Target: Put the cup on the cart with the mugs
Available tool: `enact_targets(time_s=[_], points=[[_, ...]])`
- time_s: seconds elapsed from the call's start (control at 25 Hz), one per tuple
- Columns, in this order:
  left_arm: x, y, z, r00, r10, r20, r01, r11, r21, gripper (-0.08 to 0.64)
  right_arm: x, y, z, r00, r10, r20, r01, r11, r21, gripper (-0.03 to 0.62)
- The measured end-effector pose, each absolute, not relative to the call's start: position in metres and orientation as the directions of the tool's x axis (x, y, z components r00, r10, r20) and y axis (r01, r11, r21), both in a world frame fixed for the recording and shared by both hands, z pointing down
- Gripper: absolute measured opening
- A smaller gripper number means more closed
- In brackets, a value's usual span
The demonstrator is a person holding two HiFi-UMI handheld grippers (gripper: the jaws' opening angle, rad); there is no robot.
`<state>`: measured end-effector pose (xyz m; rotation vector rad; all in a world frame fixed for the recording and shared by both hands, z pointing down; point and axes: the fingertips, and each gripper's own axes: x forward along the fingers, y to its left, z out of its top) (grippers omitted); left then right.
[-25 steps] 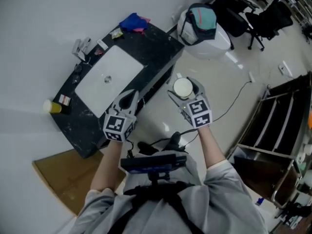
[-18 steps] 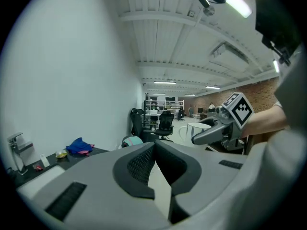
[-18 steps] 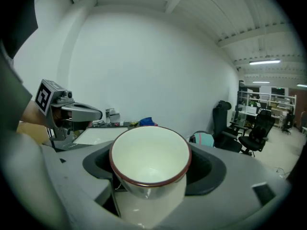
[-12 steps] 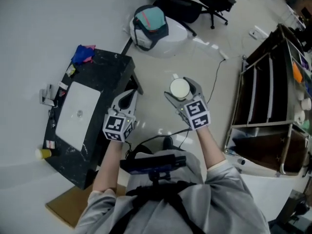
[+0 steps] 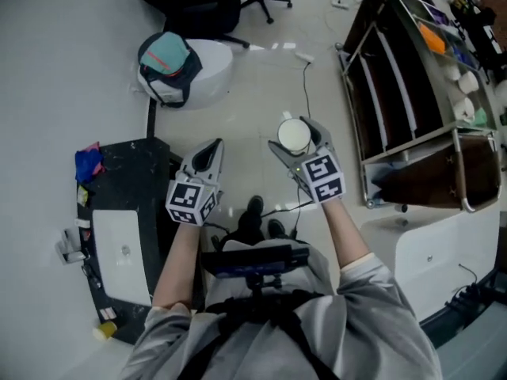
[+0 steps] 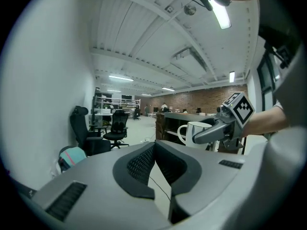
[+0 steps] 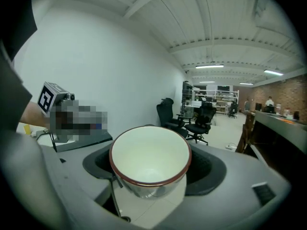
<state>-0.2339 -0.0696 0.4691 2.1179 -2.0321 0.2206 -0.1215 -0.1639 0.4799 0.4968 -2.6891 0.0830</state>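
White cup [image 5: 293, 138], red rim, clamped in right gripper [image 5: 299, 130], frame centre, left gripper [image 5: 210, 155] beside it, jaws closed, empty, cart [image 5: 408, 146] upper right.

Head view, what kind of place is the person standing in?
Probably a big open workshop or lab office: office chairs, a metal cart, and a black counter with a sink against the wall.
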Motion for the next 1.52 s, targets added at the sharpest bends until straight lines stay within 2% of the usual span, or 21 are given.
enact_targets(time_s=[0.44,0.8,1.28,1.52], points=[[-0.201,-0.2,0.462,0.379,-0.897,0.227,-0.924,-0.381,0.038,0.0,-0.071,-0.25,0.469,-0.711,-0.585,0.389,-0.628,0.778,0.022,0.402],[-0.104,-0.299,0.469,0.601,-0.764,0.234,-0.795,-0.603,0.072,0.0,0.022,-0.325,0.462,-0.55,-0.737,0.392,-0.798,0.603,0.015,0.402],[0.051,-0.454,0.443,0.721,-0.66,0.212,-0.683,-0.728,0.057,0.0,0.152,-0.451,0.44,-0.474,-0.793,0.381,-0.862,0.507,-0.018,0.402],[0.121,-0.514,0.417,0.763,-0.618,0.188,-0.634,-0.772,0.035,0.0,0.207,-0.512,0.412,-0.469,-0.798,0.378,-0.863,0.506,-0.002,0.402]])
